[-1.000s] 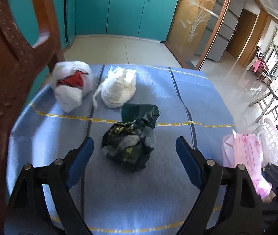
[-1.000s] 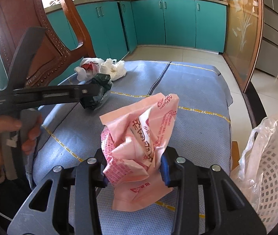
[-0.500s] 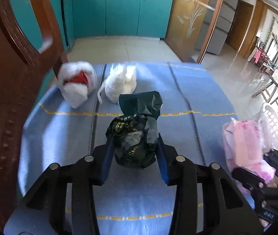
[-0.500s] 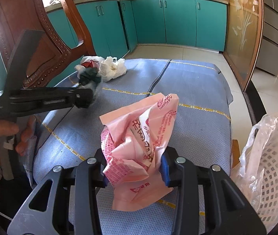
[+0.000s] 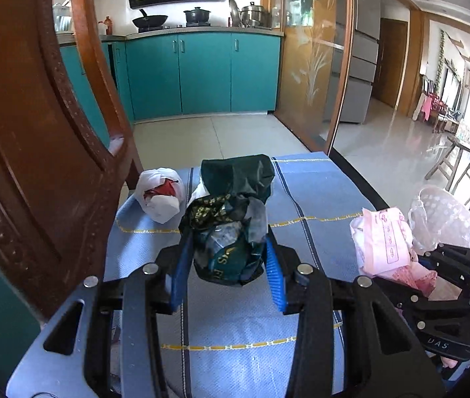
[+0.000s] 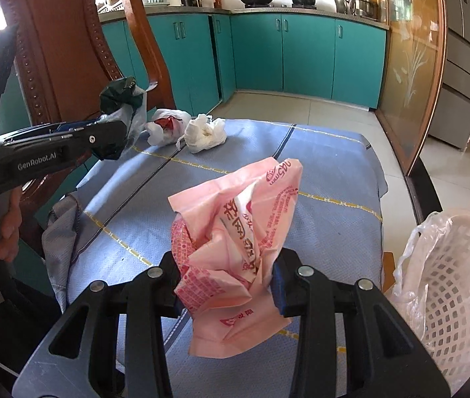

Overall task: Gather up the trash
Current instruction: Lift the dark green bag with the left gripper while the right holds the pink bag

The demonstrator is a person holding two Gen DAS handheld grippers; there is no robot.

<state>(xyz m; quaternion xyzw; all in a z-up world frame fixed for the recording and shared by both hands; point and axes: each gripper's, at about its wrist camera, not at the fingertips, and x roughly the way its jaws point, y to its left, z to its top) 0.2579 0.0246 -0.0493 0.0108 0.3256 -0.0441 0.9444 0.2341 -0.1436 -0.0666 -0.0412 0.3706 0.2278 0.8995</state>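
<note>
Left gripper (image 5: 225, 262) clamped on dark wrapper wad (image 5: 230, 229), right gripper (image 6: 226, 285) on pink bag (image 6: 235, 232); likely light, crushable, gripped mid-bulk above table's (image 6: 334, 179) near edge.

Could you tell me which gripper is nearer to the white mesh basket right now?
Right. The right gripper, shut on the pink bag, is just beside the basket. The left gripper, shut on the dark bag, is over the far side of the table.
</note>
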